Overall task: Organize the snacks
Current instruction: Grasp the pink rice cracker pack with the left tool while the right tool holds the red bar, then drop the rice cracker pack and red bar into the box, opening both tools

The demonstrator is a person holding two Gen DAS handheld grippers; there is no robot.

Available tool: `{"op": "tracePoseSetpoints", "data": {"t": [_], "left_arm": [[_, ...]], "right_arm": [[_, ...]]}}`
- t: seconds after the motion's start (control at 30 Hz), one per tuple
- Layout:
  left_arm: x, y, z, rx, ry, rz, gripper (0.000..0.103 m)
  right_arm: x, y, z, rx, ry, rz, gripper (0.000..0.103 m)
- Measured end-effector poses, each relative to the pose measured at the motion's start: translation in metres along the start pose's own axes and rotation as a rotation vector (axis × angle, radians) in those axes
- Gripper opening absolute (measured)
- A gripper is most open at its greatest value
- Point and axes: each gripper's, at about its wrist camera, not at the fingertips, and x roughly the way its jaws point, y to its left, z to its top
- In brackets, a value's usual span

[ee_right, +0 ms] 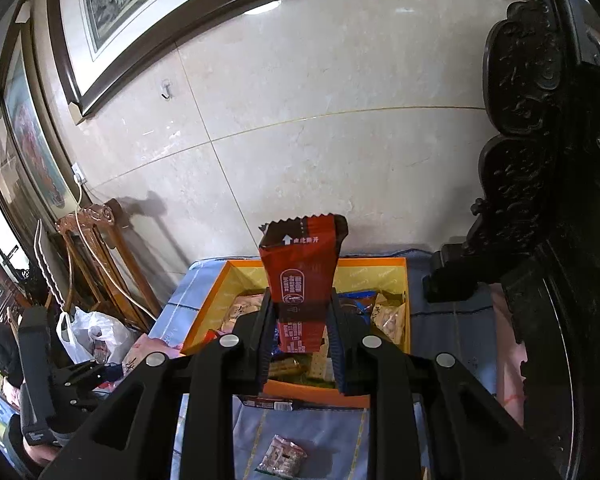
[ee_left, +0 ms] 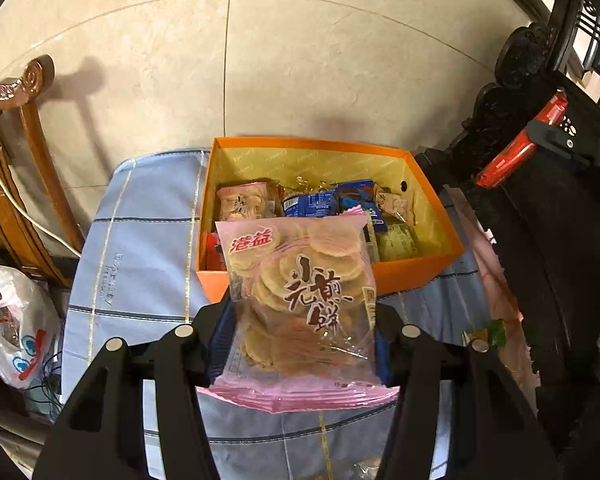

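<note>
**Snacks held over orange box, one in each claw**

Left wrist view: the left claw [ee_left: 304, 336] grips a pink-edged clear cracker packet [ee_left: 300, 300] by its sides, the pads pressing on both edges, and the packet stands upright above the near wall of the orange box [ee_left: 416, 276]. The box sits on a blue checked cloth [ee_left: 140, 240] covering the worktop, and inside it lie several wrapped snacks (a second cracker packet [ee_left: 246, 202] and a blue wrapper [ee_left: 310, 204] among them). A white plastic bag [ee_left: 16, 320] sits low at the left, beside a carved wooden chair [ee_left: 16, 160]. At the right edge the right claw's red packet shows against dark carved furniture [ee_left: 500, 120].

Right wrist view: the right claw [ee_right: 302, 344] is closed narrowly on a red snack packet [ee_right: 300, 276], which stands upright with its serrated end on top, over the box. A small loose packet [ee_right: 282, 456] lies on the cloth near the camera.
</note>
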Motion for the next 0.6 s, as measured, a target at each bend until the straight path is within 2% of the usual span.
{"op": "tracePoseSetpoints", "data": {"t": [0.23,0.33,0.4,0.43,0.47,0.53,0.57,0.6], "left_arm": [[-0.002,-0.009,0.05,0.053,-0.081,0.034,0.054],[-0.001,-0.015,0.078,0.075,-0.117,0.057,0.054],[0.001,-0.016,0.093,0.071,-0.136,0.047,0.057],[0.004,-0.014,0.099,0.057,-0.142,0.049,0.081],[0.007,-0.013,0.105,0.043,-0.155,0.062,0.098],[0.009,-0.012,0.108,0.047,-0.191,0.129,0.099],[0.013,-0.014,0.108,0.073,-0.177,0.19,0.099],[0.017,-0.014,0.106,0.092,-0.155,0.214,0.099]], "right_arm": [[0.008,0.003,0.01,-0.009,0.006,0.003,0.024],[0.016,0.006,0.021,-0.025,-0.001,-0.022,0.024],[0.023,0.005,0.03,-0.017,-0.009,-0.005,0.027],[0.027,0.004,0.034,-0.01,-0.008,0.004,0.051],[0.031,0.004,0.037,-0.009,-0.003,-0.006,0.1],[0.037,0.006,0.041,-0.033,-0.011,-0.04,0.099],[0.039,0.006,0.04,-0.04,-0.003,-0.056,0.099],[0.039,0.005,0.039,-0.038,-0.001,-0.061,0.099]]}}
